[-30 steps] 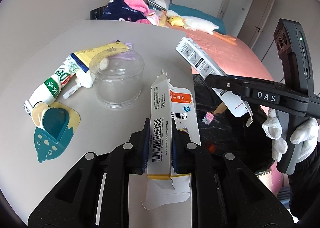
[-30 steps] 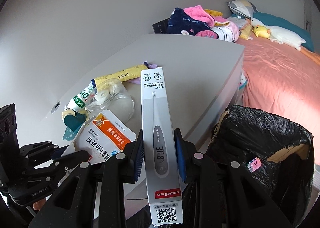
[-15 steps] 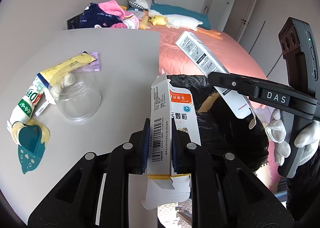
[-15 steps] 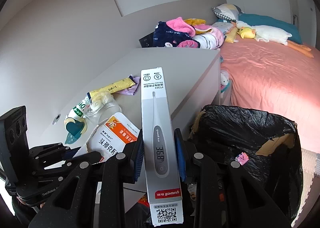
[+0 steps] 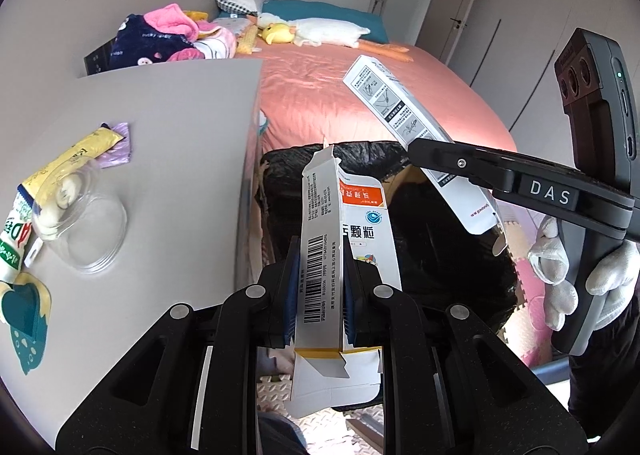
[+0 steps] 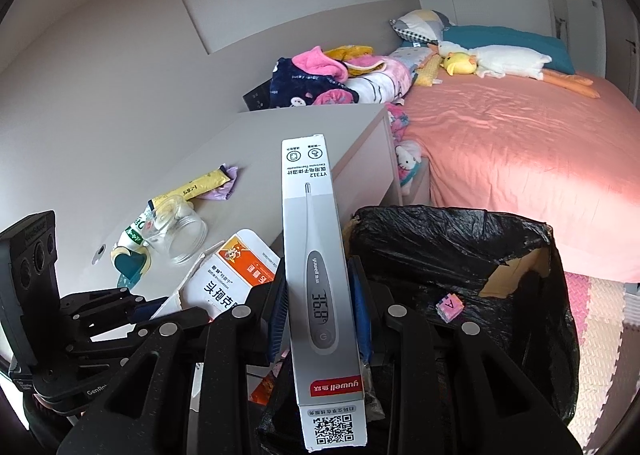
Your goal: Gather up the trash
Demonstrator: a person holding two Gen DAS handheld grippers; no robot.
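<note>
Both grippers have been carried off the grey table (image 5: 160,143) and are now held over the black-lined trash bin (image 6: 500,251). At the left of the left wrist view, a toothpaste tube (image 5: 12,239), yellow sachet (image 5: 76,151) and clear cup (image 5: 88,231) remain uncollected. At centre, the left gripper (image 5: 320,287) is clamped on the opened medicine box (image 5: 324,231) — long axis pointing up-frame, over the bin. At right, the right gripper (image 6: 320,319) is clamped on the thermometer box (image 6: 316,275), long axis likewise along the fingers. Neither box is dropped yet.
</note>
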